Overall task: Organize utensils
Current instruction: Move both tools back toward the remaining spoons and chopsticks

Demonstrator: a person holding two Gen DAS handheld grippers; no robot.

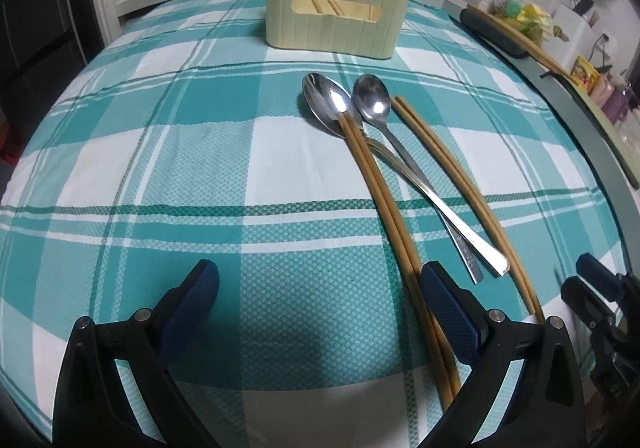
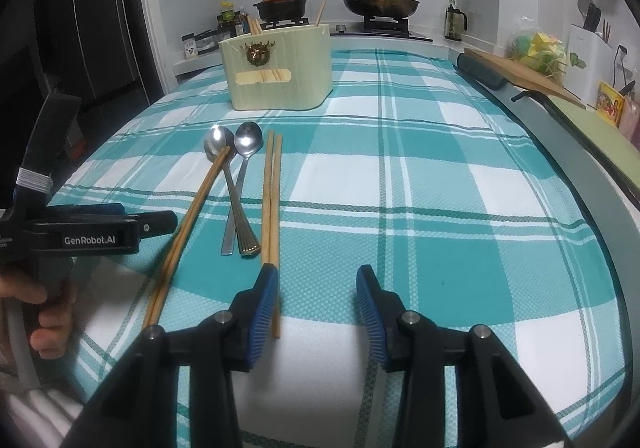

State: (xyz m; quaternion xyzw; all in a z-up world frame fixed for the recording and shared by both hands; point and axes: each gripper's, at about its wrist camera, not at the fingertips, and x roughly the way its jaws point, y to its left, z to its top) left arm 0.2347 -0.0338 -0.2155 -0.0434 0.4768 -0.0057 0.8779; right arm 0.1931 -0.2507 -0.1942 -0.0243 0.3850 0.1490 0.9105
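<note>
Two spoons [image 1: 352, 104] and two pairs of wooden chopsticks lying loose on the teal-checked tabletop [image 1: 160, 152], well short of the pale green utensil holder [image 1: 338, 4] at the far side. Left chopstick pair [image 1: 384, 204] resting with its tips on the bowl of the left-hand spoon; right chopstick pair [image 2: 271, 200] lying just beside the spoon handles, parallel and clear of them. Spoon handles crossed over each other. A few chopsticks already standing in the holder, visible through its front slot.

Left gripper [image 1: 320, 312] hanging above the cloth, fingers [image 1: 448, 312] spread wide and empty, the near end of the left pair passing under the right-hand one. Right gripper [image 2: 316, 308] set low beside the near end of the right pair, fingers [image 2: 264, 308] partly open with nothing between them; the left-hand pad lies over that pair's near end, the sticks outside the gap.

Judged step: lining up for a pick, nothing lifted yet, most of the sorting still to do. Next move likely calls for shifting the right gripper sideways so both sticks sit between the pads, closing on them together, then carrying them to the holder. Risk: thin round sticks rolling apart or one slipping out.
</note>
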